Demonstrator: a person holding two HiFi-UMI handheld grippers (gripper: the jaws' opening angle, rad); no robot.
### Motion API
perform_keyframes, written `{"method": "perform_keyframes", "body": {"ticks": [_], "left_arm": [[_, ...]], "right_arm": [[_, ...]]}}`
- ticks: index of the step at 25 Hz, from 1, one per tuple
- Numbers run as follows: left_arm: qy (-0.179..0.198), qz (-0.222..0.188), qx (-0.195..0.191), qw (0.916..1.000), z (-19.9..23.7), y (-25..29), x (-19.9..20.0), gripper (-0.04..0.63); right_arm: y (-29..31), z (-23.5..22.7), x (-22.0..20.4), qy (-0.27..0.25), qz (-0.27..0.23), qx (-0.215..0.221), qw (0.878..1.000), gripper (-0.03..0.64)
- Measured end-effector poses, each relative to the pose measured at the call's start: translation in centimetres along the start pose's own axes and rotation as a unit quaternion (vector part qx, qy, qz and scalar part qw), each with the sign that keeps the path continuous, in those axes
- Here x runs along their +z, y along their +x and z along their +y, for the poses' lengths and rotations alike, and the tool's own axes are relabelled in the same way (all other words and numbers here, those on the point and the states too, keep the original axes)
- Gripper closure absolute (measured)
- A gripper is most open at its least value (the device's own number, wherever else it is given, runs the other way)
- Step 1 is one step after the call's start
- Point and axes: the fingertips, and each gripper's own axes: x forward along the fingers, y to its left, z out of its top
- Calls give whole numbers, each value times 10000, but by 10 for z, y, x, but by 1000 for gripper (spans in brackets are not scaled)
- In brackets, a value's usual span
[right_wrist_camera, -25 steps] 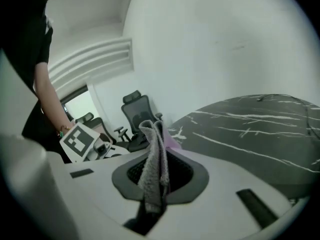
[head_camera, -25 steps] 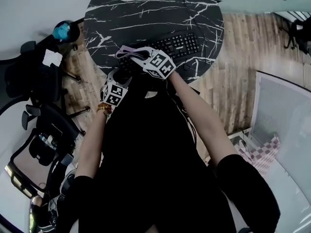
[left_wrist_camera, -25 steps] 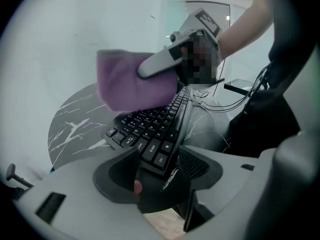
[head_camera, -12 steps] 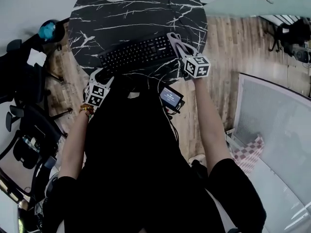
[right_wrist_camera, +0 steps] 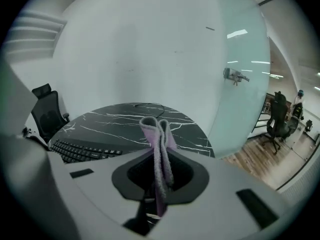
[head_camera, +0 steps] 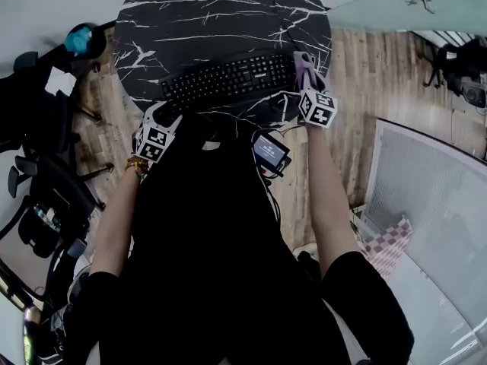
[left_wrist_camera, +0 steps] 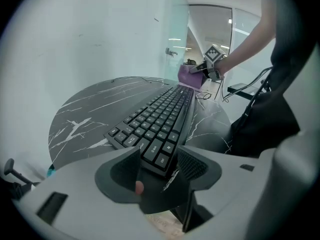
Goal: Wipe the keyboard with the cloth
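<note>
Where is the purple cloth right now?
In the head view the purple cloth is on the right, pinched in the right tool, just past the right end of the keyboard.

So the right gripper (head_camera: 304, 71) dragged its purple cloth (right_wrist_camera: 161, 149) from the keyboard (head_camera: 228, 78) left end 1 second back all the way across, and now it's at the right end. The left gripper (left_wrist_camera: 159, 164) jaws are closing a bit, keyboard corner between them.

Keyboard (head_camera: 228, 78) on table (head_camera: 213, 14), cloth (head_camera: 304, 65) at its right end, chair (head_camera: 38, 166) seemingly leftward
</note>
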Motion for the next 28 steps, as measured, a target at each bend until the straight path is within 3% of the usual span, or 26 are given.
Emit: {"method": "perform_keyframes", "body": {"ticks": [2, 7, 12, 15, 19, 28], "left_arm": [[-3, -21, 10, 10000, 0, -1, -1, 360], [-28, -52, 8, 10000, 1, -1, 0, 373], [-11, -44, -11, 10000, 1, -1, 1, 376], [-26, -62, 12, 10000, 1, -1, 1, 379], [-49, -58, 39, 10000, 2, -2, 0, 380], [-76, -108, 141, 9998, 3, -2, 2, 393]], "right_arm": [[2, 1, -2, 12, 57, 34, 10000, 565], [15, 20, -33, 395, 610, 583, 9957, 565], [29, 41, -56, 283, 1098, 956, 9889, 565], [38, 49, -66, 202, 1396, 953, 9854, 565], [39, 52, -63, 195, 1408, 713, 9873, 565], [37, 63, -65, 147, 1737, 714, 9821, 565]]}}
